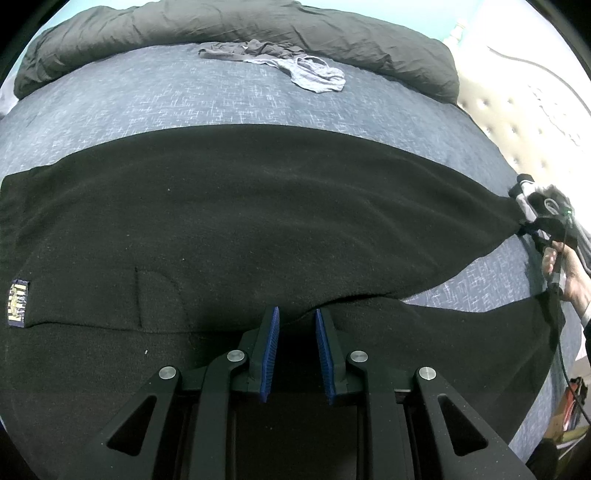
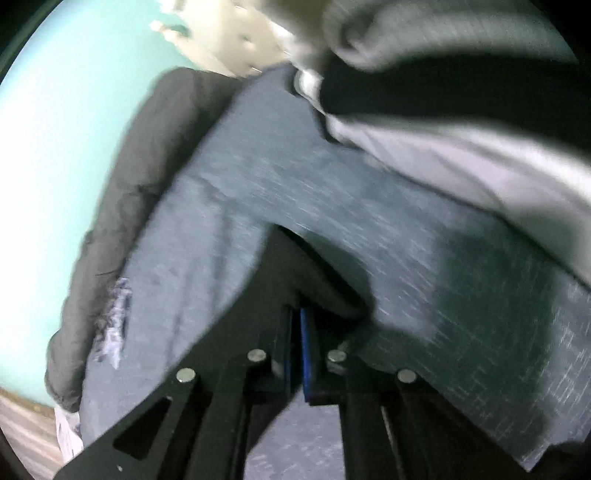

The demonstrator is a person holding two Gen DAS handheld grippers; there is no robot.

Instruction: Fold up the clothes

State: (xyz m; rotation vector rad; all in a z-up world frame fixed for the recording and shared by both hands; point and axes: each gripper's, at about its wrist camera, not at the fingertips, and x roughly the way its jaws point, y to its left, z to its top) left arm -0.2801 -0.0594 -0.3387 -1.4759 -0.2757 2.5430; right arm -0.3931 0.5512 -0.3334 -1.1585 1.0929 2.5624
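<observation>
Black fleece trousers point(image 1: 258, 206) are lying spread across the blue-grey bedsheet point(image 1: 155, 99); the right gripper point(image 2: 297, 332) is pinching one leg's hem, pulling it taut; the left gripper point(image 1: 295, 325) is hovering over the crotch, jaws narrowly parted, holding nothing; seemingly leg is being laid over leg, needing matched edges.

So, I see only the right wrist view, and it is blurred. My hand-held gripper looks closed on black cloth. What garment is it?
Observer: Black fleece trousers, spread across the bed; the right hand-held gripper holds one leg end.
Operator: Is the left hand-held gripper gripping too?
Observer: No. The left hand-held gripper is open, above the fabric where the legs meet.
Operator: Are other clothes waiting?
Observer: Yes, a small grey pile lies at the far side, beside the dark duvet.
</observation>
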